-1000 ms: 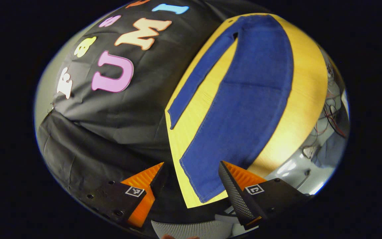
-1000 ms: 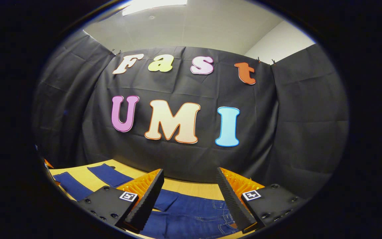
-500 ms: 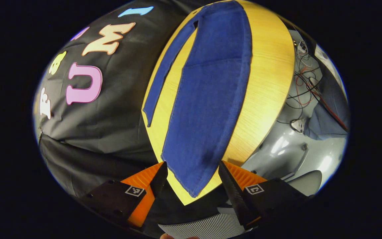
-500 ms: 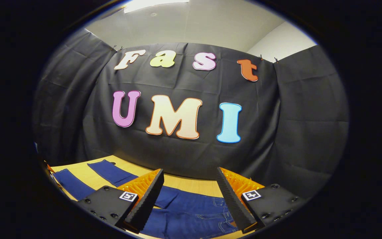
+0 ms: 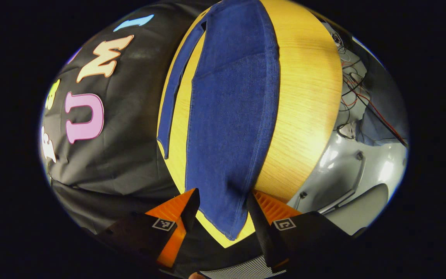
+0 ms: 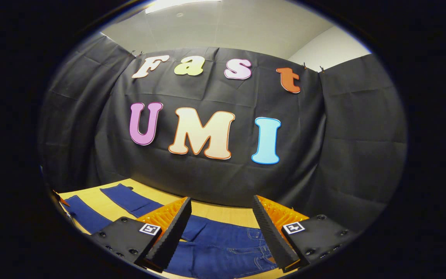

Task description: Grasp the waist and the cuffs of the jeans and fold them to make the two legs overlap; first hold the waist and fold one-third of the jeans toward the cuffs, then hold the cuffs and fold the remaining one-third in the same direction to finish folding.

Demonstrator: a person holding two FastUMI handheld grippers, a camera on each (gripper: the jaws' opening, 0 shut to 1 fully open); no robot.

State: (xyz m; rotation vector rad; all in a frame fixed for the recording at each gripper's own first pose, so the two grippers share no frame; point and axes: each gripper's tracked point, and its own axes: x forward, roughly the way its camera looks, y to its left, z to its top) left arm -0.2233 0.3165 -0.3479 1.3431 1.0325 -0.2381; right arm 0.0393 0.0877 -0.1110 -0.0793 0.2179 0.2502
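Left tongs (image 5: 222,201) straddle the jeans (image 5: 230,116) cuff, contact unclear.

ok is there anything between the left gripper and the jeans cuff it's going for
Nothing visible. The left gripper is open with the cuff of the near leg of the jeans between its fingers, on the bare wooden table.

Between the jaws of the left gripper (image 5: 220,201) lies matt, coarse-woven blue denim, the jeans (image 5: 230,116), on a table (image 5: 304,100) of pale, fine-grained wood with a soft sheen. The fingers (image 5: 265,228) show black ribbed rubber pads over orange plastic.
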